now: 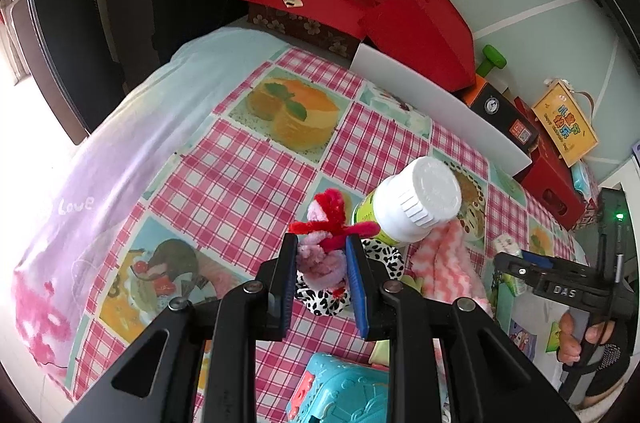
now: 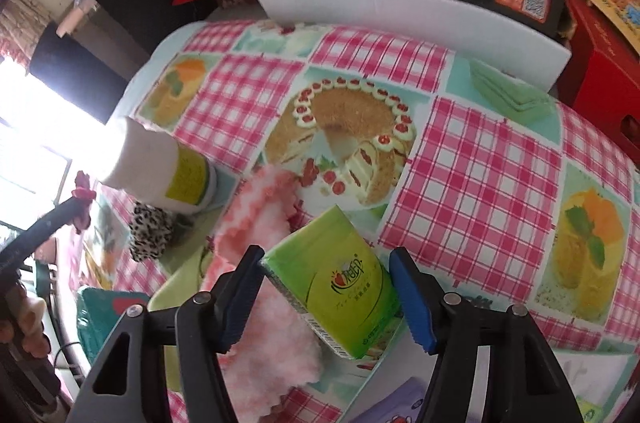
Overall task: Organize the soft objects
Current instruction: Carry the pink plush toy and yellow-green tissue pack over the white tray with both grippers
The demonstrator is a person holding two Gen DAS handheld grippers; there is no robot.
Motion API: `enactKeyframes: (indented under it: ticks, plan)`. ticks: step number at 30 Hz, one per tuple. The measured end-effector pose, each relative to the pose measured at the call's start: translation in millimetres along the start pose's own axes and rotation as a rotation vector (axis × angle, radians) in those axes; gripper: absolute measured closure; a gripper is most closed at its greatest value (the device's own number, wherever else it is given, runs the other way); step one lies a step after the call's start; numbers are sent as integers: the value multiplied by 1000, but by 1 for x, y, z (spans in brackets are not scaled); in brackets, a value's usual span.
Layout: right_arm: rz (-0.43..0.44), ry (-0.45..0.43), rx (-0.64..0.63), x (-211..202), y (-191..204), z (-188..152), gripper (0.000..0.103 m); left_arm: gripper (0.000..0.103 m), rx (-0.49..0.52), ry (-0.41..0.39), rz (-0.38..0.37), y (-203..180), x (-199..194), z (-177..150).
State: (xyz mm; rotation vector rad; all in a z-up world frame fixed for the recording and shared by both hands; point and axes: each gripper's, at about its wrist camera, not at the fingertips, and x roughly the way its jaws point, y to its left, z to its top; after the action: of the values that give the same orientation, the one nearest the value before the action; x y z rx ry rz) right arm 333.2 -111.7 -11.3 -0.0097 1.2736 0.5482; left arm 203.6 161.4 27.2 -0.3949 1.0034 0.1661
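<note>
The left claw (image 1: 320, 263) is pinching a fuzzy pink-and-red pipe-cleaner toy (image 1: 325, 239) between its pads, held above a leopard-print scrunchie (image 1: 384, 259) that lies on the tabletop (image 1: 240, 183). The right claw (image 2: 328, 297) stands spread around a green tissue pack (image 2: 340, 279); its left pad looks to be at the pack's edge, while the blue right pad shows a gap, so no firm grip is visible. The pack sits tilted, partly on a pink wavy cloth (image 2: 260, 223), its long axis running from upper left toward lower right in the right wrist view, printed face up. Just beyond stands a white-capped bottle (image 2: 160, 167), beside the scrunchie.

Risks, as I judge them: the pack is slick and rests on soft cloth, so closing off-centre could twist it out or drag the cloth along. The toy's thin arms could slip from the left pads if that hand swings toward the bottle.
</note>
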Motion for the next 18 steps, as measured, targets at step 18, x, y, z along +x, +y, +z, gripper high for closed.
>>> enactKeyframes:
  ticks: [18]
  plan:
    - [-325, -352, 299, -162, -7, -116, 36, 78, 210, -120, -75, -79, -57, -15]
